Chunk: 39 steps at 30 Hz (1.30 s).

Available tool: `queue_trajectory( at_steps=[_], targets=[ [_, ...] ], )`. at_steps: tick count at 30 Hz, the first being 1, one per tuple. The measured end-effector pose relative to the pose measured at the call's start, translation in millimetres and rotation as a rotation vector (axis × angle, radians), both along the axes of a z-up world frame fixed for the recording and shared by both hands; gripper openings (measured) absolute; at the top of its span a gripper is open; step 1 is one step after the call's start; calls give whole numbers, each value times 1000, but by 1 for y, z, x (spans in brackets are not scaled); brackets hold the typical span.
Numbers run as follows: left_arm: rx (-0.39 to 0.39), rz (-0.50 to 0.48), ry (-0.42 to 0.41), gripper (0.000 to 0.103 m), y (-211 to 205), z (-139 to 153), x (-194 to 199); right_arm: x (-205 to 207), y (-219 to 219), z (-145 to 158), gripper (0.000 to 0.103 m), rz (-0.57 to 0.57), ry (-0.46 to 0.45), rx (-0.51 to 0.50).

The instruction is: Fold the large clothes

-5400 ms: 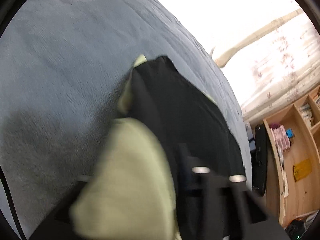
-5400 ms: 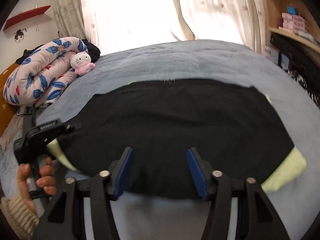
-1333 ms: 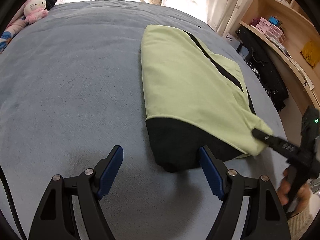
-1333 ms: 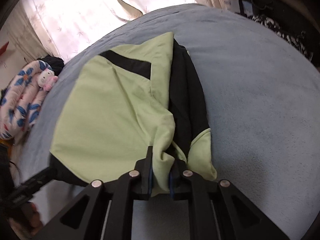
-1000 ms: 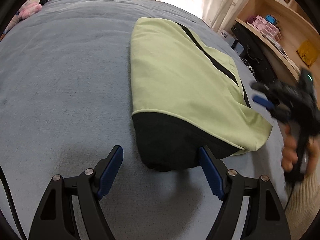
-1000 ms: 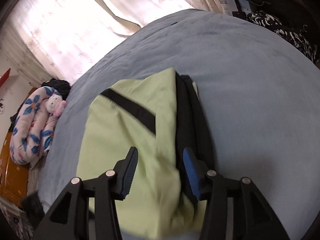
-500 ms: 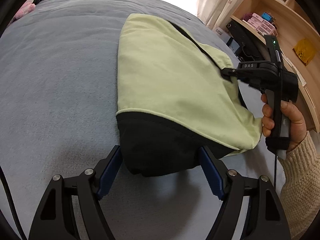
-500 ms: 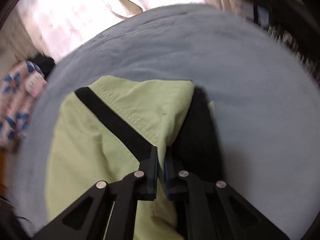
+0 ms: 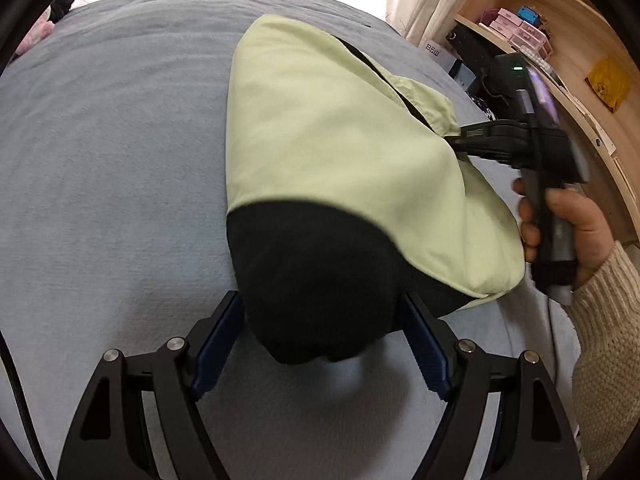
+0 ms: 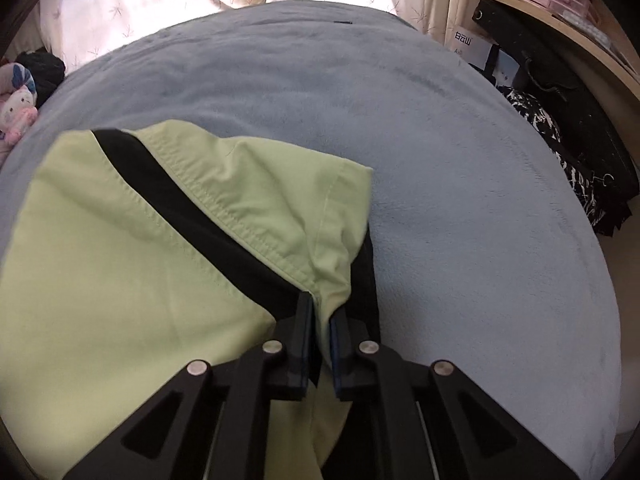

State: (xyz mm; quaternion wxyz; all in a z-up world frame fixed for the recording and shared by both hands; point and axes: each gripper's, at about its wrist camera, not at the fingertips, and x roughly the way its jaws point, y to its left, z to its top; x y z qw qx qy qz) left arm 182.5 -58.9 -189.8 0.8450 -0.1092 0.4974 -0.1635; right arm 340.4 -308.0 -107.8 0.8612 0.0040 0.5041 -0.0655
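Pale green and black, the folded garment (image 9: 340,152) lies on the blue-grey bed (image 9: 112,152), toward the side nearest the wooden shelves (image 9: 568,40). The left claw (image 9: 320,344) stands wide, its blue pads either side of the garment's black end without pressing it. The right claw (image 10: 323,332), whose jaws have just been opening a little, is nearly closed and pinches a fold of green cloth at the garment's shelf-side edge. A hand (image 9: 576,232) in a cream knitted sleeve grips its handle.

Both wrist views close, angled down along fingers; share garment (image 9: 340,148) on bed (image 9: 112,152).
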Motion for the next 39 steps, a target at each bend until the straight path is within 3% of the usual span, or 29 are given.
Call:
queue_trajectory(
  at_steps=[5, 8, 12, 14, 15, 16, 18, 20, 21, 23, 26, 33, 39],
  targets=[
    [22, -13, -29, 78, 6, 30, -6, -35, 6, 41, 24, 9, -106, 56],
    [19, -10, -87, 78, 7, 55, -6, -59, 20, 55, 25, 55, -152, 130],
    [15, 43, -172, 78, 4, 85, 10, -73, 41, 43, 24, 117, -116, 317],
    [8, 78, -183, 73, 1, 87, 29, -77, 51, 24, 24, 131, -74, 385],
    [3, 85, -176, 64, -1, 84, 36, -77, 53, 15, 24, 134, -55, 394],
    [5, 88, -151, 54, -6, 77, 49, -78, 54, 3, 24, 133, -25, 391],
    [46, 81, -98, 44, -14, 58, 68, -79, 48, -9, 21, 114, -10, 360],
    [139, 102, -96, 44, -14, 43, 71, -89, 31, -9, 20, 33, -39, 215],
    [153, 104, -102, 46, -14, 39, 71, -96, 15, -7, 19, -29, -57, 141],
    [146, 114, -111, 49, -11, 34, 68, -104, -7, -12, 19, -92, -48, 107],
    [129, 134, -109, 51, -10, 31, 67, -116, -34, -18, 32, -151, -48, 202],
    [151, 126, -91, 56, -15, 34, 68, -121, -31, -11, 34, -190, -72, 222],
    [135, 109, -79, 57, -14, 46, 56, -136, -35, 0, 35, -229, -75, 304]
  ],
)
